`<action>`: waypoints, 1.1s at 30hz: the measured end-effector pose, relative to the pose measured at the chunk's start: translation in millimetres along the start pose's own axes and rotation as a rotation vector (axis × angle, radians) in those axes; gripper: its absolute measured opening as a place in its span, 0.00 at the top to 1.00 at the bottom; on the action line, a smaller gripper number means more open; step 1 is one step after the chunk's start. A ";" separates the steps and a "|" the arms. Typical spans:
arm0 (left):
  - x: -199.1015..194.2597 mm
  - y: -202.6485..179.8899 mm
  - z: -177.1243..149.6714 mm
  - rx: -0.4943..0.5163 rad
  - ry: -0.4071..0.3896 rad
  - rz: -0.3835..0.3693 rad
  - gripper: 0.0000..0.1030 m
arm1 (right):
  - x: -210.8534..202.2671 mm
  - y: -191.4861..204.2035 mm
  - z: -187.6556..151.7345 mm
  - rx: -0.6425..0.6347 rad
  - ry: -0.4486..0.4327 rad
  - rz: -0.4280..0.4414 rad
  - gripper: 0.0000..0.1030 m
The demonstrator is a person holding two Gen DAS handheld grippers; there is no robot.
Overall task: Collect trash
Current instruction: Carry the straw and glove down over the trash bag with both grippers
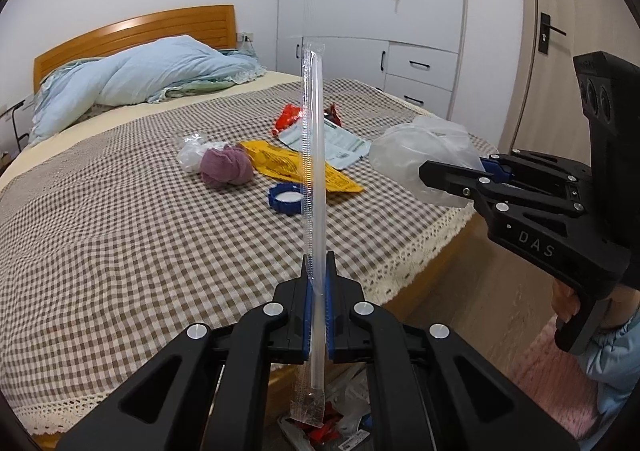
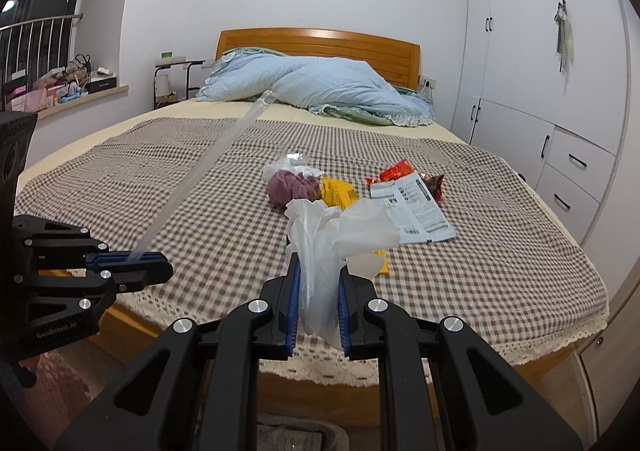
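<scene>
While the left hand-held gripper (image 1: pixel 319 271) pinches a light, stiff wrapped straw (image 1: pixel 314 155) low down, right hand-held gripper (image 2: pixel 318 279) clamps a soft, slippery plastic bag (image 2: pixel 340 235) over the bed (image 2: pixel 500 263) edge.

The yellow packet (image 2: pixel 338 191) lies half hidden behind the crumpled plastic bag (image 2: pixel 340 235), its print unreadable

"DAS" on R gripper (image 1: pixel 452 175); "GenRobot.AI" on L (image 2: pixel 152 271)
</scene>
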State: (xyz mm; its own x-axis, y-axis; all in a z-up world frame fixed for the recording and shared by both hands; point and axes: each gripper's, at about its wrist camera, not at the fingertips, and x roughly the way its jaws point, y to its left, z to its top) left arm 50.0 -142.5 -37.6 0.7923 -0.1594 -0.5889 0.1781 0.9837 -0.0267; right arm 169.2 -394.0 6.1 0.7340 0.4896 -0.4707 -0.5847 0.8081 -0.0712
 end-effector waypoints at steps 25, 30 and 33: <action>16.3 -23.4 -44.9 0.096 0.142 -0.082 0.98 | -4.1 5.7 -49.2 -0.047 0.148 0.053 0.84; 21.9 -25.5 -56.4 0.106 0.177 -0.105 0.98 | -1.6 4.6 -62.4 -0.057 0.190 0.062 0.84; 26.0 -28.2 -63.3 0.115 0.199 -0.118 0.98 | -0.2 4.5 -69.8 -0.060 0.211 0.072 0.84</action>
State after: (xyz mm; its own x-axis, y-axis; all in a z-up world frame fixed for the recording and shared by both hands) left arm 28.6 -169.1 -103.3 0.6335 -0.2418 -0.7350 0.3364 0.9415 -0.0198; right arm 142.2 -413.3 -55.5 0.6052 0.4608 -0.6491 -0.6567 0.7499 -0.0799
